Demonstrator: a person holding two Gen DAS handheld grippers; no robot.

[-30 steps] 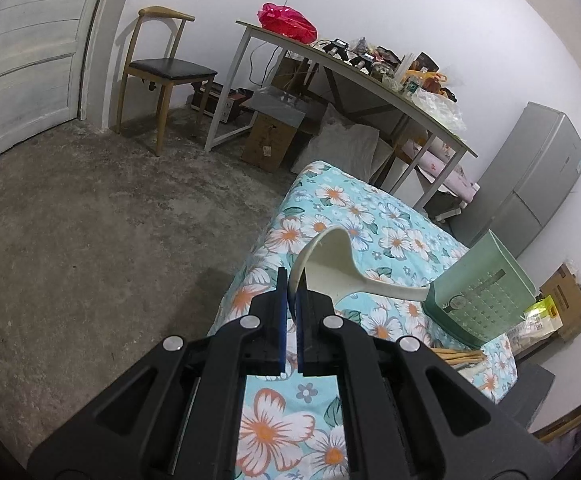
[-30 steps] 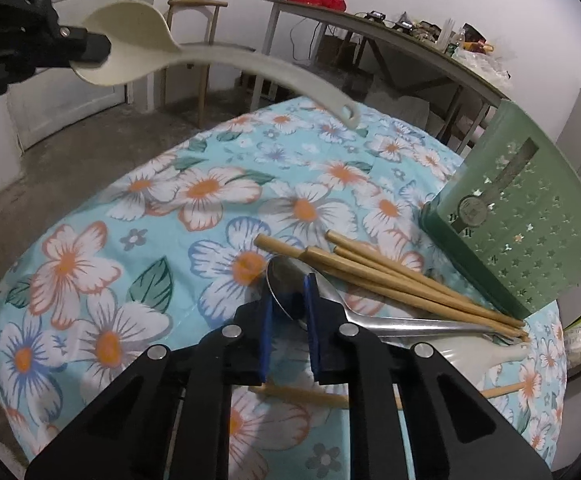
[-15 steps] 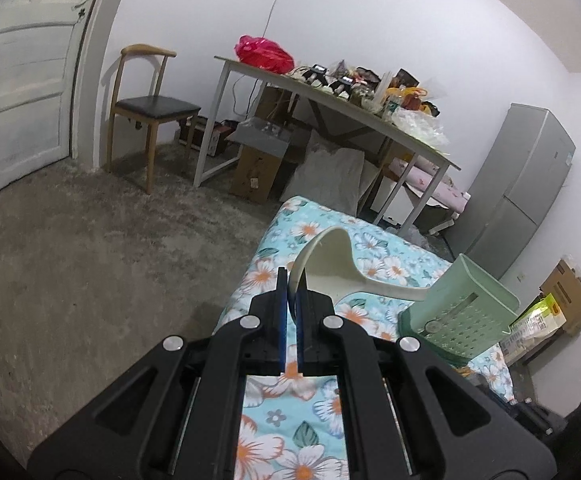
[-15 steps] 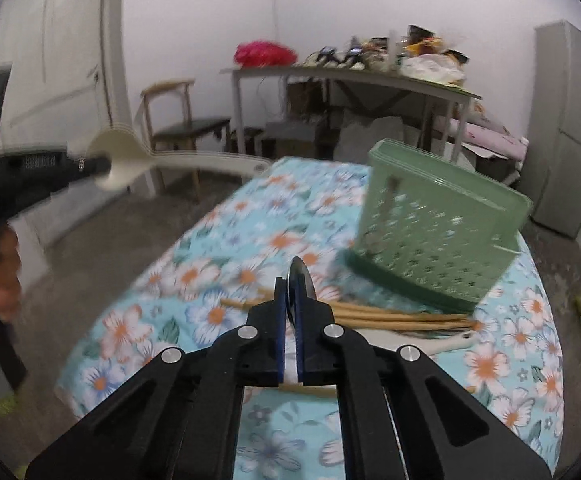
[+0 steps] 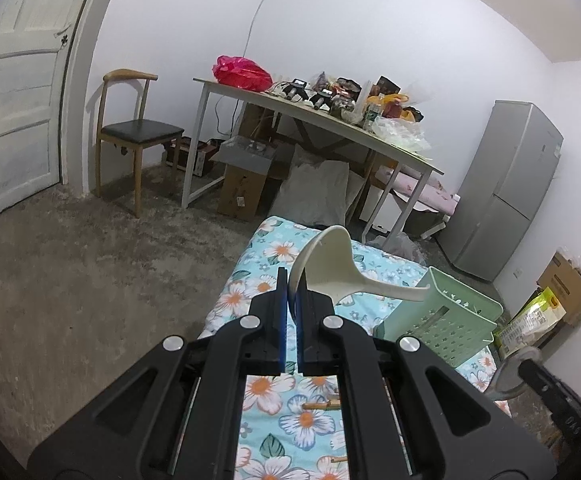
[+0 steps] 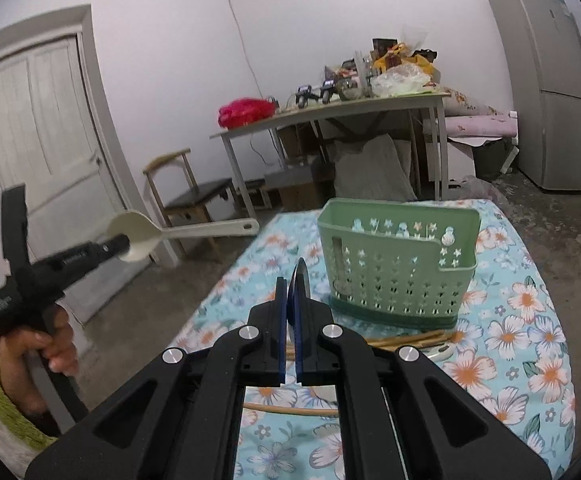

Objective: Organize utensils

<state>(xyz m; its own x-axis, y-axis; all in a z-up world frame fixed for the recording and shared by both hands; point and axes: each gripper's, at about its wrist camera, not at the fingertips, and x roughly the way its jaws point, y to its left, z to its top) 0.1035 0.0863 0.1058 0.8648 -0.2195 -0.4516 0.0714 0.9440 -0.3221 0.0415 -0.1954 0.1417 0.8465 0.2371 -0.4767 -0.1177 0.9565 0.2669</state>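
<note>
My left gripper (image 5: 289, 292) is shut on the bowl of a cream plastic spoon (image 5: 330, 264), held in the air with its handle reaching right over the green slotted caddy (image 5: 442, 320). The right wrist view shows this left gripper (image 6: 118, 246) and its cream spoon (image 6: 178, 232) at the left. My right gripper (image 6: 289, 292) is shut on a metal spoon (image 6: 302, 280), seen edge-on, raised in front of the upright caddy (image 6: 398, 268). Wooden chopsticks (image 6: 406, 338) and a white utensil (image 6: 440, 354) lie on the floral cloth (image 6: 530, 320) before the caddy.
One loose chopstick (image 6: 290, 410) lies near my right gripper's base. Beyond the low table stand a wooden chair (image 5: 138, 132), a cluttered desk (image 5: 314, 112), cardboard boxes (image 5: 242, 188) and a grey fridge (image 5: 510, 188). A white door (image 5: 6, 120) is at the left.
My right gripper has closed on the metal spoon, lifted it off the cloth and rolled it onto its edge. My left gripper has risen with the cream spoon.
</note>
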